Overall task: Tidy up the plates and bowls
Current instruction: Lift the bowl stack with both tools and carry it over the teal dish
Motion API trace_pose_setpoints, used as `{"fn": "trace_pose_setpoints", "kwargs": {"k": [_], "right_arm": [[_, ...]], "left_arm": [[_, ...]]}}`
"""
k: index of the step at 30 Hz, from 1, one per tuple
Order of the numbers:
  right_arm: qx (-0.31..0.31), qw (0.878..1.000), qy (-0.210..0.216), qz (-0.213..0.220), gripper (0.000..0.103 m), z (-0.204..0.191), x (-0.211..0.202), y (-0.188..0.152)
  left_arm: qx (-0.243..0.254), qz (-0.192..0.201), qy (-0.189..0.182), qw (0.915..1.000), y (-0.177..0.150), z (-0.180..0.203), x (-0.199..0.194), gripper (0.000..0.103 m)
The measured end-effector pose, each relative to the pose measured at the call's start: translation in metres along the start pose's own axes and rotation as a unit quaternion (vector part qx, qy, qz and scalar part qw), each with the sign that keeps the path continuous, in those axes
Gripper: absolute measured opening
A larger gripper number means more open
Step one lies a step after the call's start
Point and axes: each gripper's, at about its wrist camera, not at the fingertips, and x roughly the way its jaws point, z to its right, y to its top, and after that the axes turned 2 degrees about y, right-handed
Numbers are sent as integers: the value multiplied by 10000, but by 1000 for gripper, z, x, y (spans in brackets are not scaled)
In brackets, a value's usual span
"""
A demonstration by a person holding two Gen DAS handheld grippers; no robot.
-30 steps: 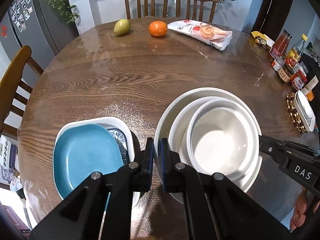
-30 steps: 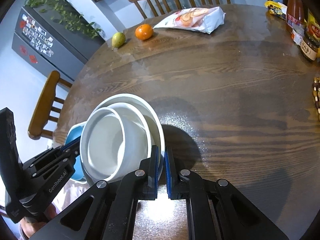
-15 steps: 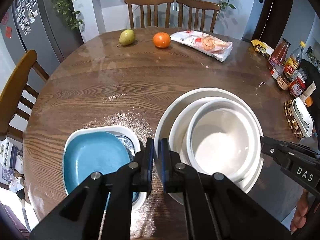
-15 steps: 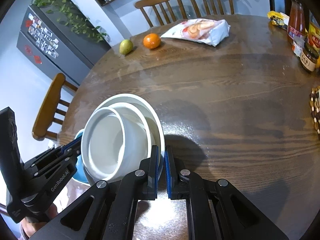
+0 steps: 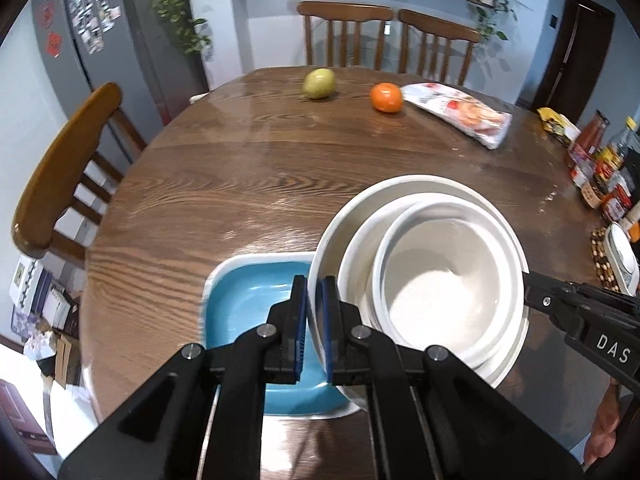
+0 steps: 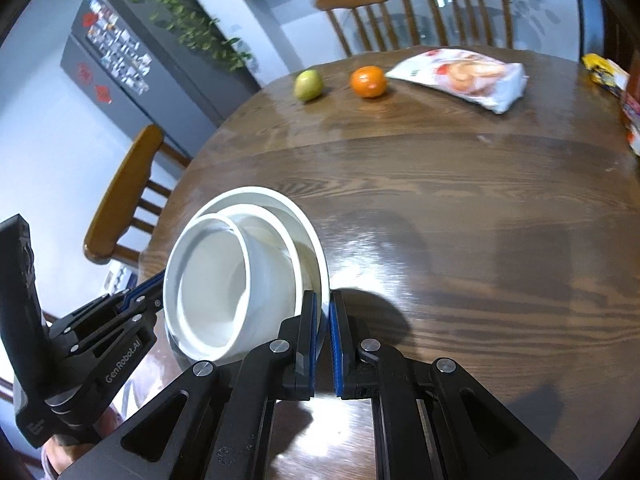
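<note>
left gripper [image 5: 314, 292]: fingers pinch bowl stack [image 5: 440, 280] left rim | right gripper [image 6: 324, 308]: fingers pinch right rim | stack above blue plate [image 5: 256, 308], desk [image 5: 248, 176]

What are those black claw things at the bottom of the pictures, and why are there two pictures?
They are grippers, like big tongs with two fingers. A person holds one in each hand, and each gripper carries a small camera that looks along its fingers. So one picture comes from the left gripper and the other from the right gripper.

Both grippers are pinching the rim of the same stack of white bowls, one on each side, so together they carry it. The stack is three bowls, one inside the other.

Below it, on the round wooden table, sits a blue dish in a white one. Farther away lie a pear, an orange and a snack bag. Bottles and jars stand at the right edge.
</note>
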Motion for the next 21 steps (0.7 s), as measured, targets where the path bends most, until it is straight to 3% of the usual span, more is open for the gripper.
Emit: {"fn": "trace_pose_setpoints", "kwargs": {"k": [13, 21], "right_arm": [[-210, 9972, 296, -658, 10, -57, 65, -6], [-11, 9970, 174, -756, 10, -59, 89, 1]], "left_arm": [[-477, -500, 442, 9966, -19, -70, 20, 2], [-371, -645, 461, 9962, -13, -77, 38, 2]]}}
